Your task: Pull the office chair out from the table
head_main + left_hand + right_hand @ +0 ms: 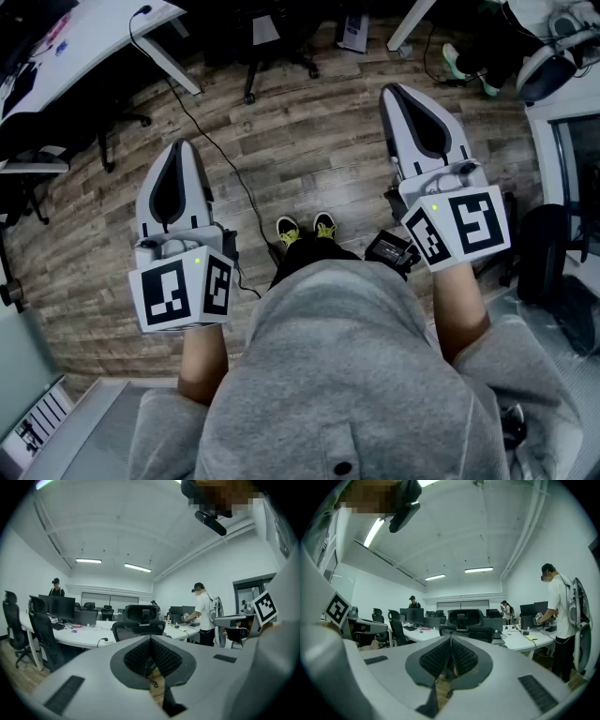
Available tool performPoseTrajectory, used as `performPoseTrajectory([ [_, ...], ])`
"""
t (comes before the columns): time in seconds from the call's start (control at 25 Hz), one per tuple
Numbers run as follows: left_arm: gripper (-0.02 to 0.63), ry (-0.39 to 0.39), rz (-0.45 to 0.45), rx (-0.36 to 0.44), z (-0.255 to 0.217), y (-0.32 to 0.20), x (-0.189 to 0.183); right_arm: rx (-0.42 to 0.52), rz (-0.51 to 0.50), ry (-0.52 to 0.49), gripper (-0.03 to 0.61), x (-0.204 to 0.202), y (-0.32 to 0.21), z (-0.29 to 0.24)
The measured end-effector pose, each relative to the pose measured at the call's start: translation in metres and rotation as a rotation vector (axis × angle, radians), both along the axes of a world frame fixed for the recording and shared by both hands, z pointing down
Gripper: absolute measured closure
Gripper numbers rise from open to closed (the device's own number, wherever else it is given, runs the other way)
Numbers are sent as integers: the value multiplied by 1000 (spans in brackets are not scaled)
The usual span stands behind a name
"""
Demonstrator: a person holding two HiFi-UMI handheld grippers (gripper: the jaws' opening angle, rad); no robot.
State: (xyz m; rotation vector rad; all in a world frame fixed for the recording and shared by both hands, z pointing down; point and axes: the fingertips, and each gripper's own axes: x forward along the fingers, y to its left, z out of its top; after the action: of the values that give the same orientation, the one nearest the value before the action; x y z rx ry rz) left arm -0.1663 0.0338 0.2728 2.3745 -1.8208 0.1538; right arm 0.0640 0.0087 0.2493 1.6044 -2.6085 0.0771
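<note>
Ahead, office chair (138, 619) at white table (83, 637), floor cable (216, 147), left claw (151, 644), right claw (451, 644) pressed together (empty)

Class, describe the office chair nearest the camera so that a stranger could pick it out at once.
Find the long white table in the middle of the office. At its near edge stands a black office chair with its back towards us. Unlike the chairs along the table's left side, it shows a wide headrest square to us.

bright ceiling strips (88, 560) (fisheye-warped, dark corners); head view dimmer
</note>
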Motion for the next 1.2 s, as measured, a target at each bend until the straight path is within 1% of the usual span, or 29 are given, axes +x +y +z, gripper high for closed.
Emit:
performPoseTrajectory([
  [0.12, 603, 2, 4, 7, -1, 0, -2, 12, -5, 2, 548, -6, 1, -1],
  [0.32, 603, 8, 11, 9, -2, 2, -10, 11, -22, -55, 548, -17, 5, -7],
  [0.44, 603, 10, 16, 10, -4, 1, -16, 27, -31, -33, 548, -28, 5, -10],
  [0.64, 603, 19, 37, 3, -3, 1, -25, 16, -21, -32, 549, -43, 4, -9],
  [0.92, 603, 41, 52, 0, 1, -2, -45, 20, -57, 5, 549, -76, 5, -9],
  [1.2, 603, 40, 52, 7, -1, -11, -51, 31, -68, 31, 549, -87, 0, -11],
])
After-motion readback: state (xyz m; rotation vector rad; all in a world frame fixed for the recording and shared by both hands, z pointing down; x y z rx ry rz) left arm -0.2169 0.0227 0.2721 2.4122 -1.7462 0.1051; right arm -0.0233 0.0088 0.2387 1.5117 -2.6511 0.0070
